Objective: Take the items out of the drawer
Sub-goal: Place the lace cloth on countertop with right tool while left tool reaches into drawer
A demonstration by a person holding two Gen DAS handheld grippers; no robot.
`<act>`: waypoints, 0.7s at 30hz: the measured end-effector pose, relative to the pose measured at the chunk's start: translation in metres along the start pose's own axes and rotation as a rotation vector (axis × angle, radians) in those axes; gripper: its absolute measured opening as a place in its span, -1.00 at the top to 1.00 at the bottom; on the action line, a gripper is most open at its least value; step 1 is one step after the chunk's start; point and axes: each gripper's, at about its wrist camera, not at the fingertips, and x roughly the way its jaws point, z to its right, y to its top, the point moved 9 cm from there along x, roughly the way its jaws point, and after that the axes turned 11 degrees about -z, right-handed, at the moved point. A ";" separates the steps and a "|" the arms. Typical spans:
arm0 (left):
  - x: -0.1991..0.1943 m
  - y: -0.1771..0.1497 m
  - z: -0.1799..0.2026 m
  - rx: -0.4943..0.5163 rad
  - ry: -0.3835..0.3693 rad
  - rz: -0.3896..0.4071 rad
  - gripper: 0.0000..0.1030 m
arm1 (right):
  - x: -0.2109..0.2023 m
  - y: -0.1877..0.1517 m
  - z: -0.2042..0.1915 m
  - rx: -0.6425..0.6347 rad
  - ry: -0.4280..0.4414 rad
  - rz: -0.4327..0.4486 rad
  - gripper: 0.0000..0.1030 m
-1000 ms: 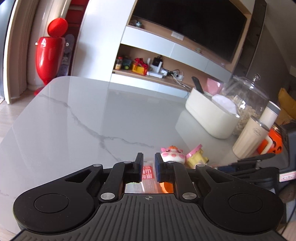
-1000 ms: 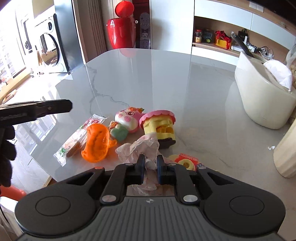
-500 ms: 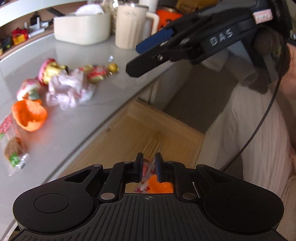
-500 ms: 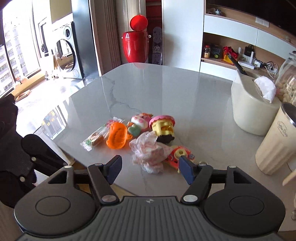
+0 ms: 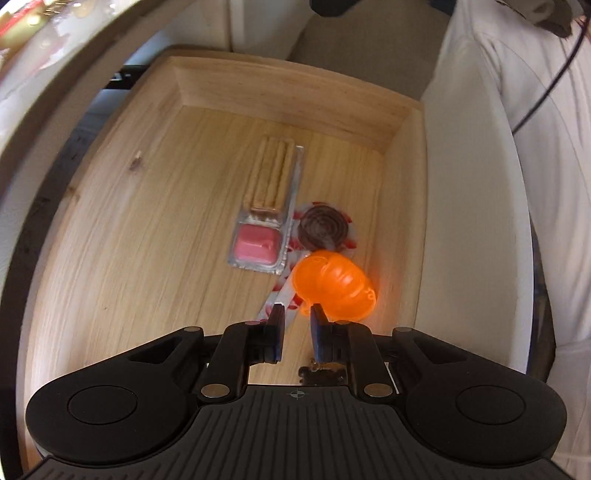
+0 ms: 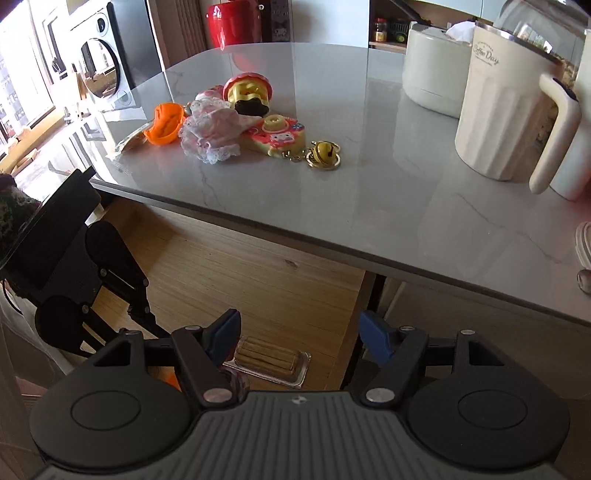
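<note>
Left tongs nearly closed, empty; right tongs open. Orange pumpkin shell: light, slick; pinch your tongs on its rim.

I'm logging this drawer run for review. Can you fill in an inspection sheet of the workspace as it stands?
Surface: grey marble table; open wooden drawer below.
Job's things: in drawer, biscuit-stick pack, spiral candy, orange pumpkin shell.
Clutter: toy pile, bell keychain, cream mug.
Grippers: left hand-held gripper narrowly apart, empty; right hand-held gripper open, empty.
Cables: black cable across clothing.
Surroundings: red bin, washing machine.
</note>
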 end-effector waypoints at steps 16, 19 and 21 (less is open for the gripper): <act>0.036 0.037 0.002 0.021 -0.204 0.008 0.59 | 0.003 0.002 -0.006 0.028 0.079 -0.029 -0.52; 0.038 0.036 -0.006 -0.127 -0.192 -0.039 0.62 | 0.006 0.002 -0.006 0.034 0.067 -0.038 -0.52; 0.032 0.030 -0.008 -0.191 -0.139 -0.043 0.79 | 0.008 0.003 -0.006 0.034 0.058 -0.043 -0.52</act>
